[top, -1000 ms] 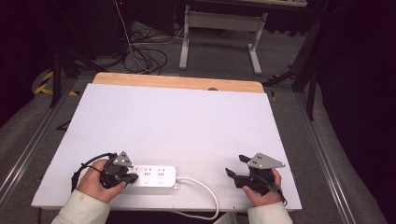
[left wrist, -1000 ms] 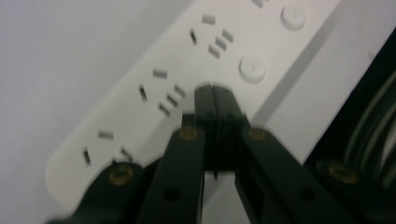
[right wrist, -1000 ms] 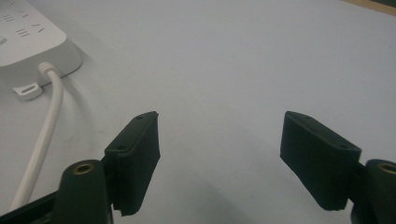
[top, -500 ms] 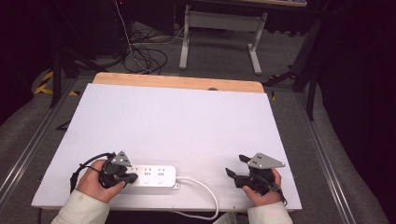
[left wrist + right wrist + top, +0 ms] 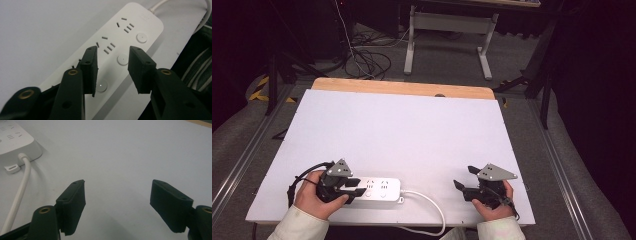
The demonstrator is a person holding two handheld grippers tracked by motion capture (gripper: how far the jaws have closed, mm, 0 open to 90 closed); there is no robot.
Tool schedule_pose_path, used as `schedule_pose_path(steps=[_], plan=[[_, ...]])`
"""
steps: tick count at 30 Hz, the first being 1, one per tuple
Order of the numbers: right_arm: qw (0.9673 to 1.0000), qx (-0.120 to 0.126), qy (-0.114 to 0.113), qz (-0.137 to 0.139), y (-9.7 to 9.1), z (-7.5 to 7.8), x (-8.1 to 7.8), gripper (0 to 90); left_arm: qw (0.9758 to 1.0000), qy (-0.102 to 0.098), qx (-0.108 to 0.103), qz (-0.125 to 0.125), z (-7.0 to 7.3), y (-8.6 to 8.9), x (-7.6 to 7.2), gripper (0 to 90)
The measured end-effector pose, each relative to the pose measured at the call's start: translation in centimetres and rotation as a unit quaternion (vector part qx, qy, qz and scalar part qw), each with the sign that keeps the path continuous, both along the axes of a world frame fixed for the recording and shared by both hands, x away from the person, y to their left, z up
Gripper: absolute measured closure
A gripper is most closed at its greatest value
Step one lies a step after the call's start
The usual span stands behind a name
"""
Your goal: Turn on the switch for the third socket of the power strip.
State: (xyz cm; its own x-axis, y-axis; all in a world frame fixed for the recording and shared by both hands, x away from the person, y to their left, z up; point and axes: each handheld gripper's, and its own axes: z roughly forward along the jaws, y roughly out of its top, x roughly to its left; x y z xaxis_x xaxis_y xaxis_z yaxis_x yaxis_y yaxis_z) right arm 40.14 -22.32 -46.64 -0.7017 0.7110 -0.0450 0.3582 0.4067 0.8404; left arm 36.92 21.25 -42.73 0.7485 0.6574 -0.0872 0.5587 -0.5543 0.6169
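White power strip (image 5: 379, 190) down at the near left of the worktop (image 5: 402, 130), lying flat, sockets and round buttons (image 5: 122, 59) facing up, with the cord (image 5: 427, 200) coming out of the right end and looping off the near edge. Left gripper (image 5: 111, 66) right over the strip's left end, jaws just been opening up and now roughly part-way apart, only the strip's top face in the gap between them, pads not pressing on anything. Looks like a setup for grabbing the strip across its width, so a few tips: spread a bit wider first, because the gap looks narrower than the strip body from here. Line the pads up parallel to the long sides, drop straight down until they sit on both edges, then squeeze gently. Better to stay off the buttons on the way down. Worth minding the cord too, since a hard pull could drag it or twist the strip. Right gripper (image 5: 117, 195) well off to the right, low over bare worktop, jaws wide apart and holding nothing, so free to steady the cord end if needed.
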Motion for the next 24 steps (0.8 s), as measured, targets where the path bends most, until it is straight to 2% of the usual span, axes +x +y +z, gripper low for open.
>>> schedule_pose_path(steps=[6,7,9,12,20,24], plan=[[1.0,-0.001,0.001,0.0,0.0,0.0,0.0,28.9,0.9995,-0.028,-0.01,0.007,0.5,0.2,-0.3,44.2],[1.0,0.0,0.0,0.0,0.0,0.0,0.0,28.9,0.9991,-0.041,-0.012,0.007,0.6,0.2,-0.3,40.9],[1.0,0.001,0.0,0.001,0.0,0.0,0.0,28.9,0.9986,-0.052,-0.013,0.007,0.6,0.3,-0.3,35.1],[1.0,-0.001,0.001,0.0,0.0,0.0,0.0,29.0,0.9981,-0.059,-0.014,0.009,0.6,0.3,-0.3,26.4],[1.0,-0.001,0.0,0.001,0.0,0.0,0.0,28.9,0.9945,-0.098,-0.034,0.006,1.4,0.6,-0.8,17.0],[1.0,0.0,0.0,0.001,0.0,0.0,0.0,28.9,0.9936,-0.106,-0.04,0.002,1.6,0.7,-0.9,13.6]])
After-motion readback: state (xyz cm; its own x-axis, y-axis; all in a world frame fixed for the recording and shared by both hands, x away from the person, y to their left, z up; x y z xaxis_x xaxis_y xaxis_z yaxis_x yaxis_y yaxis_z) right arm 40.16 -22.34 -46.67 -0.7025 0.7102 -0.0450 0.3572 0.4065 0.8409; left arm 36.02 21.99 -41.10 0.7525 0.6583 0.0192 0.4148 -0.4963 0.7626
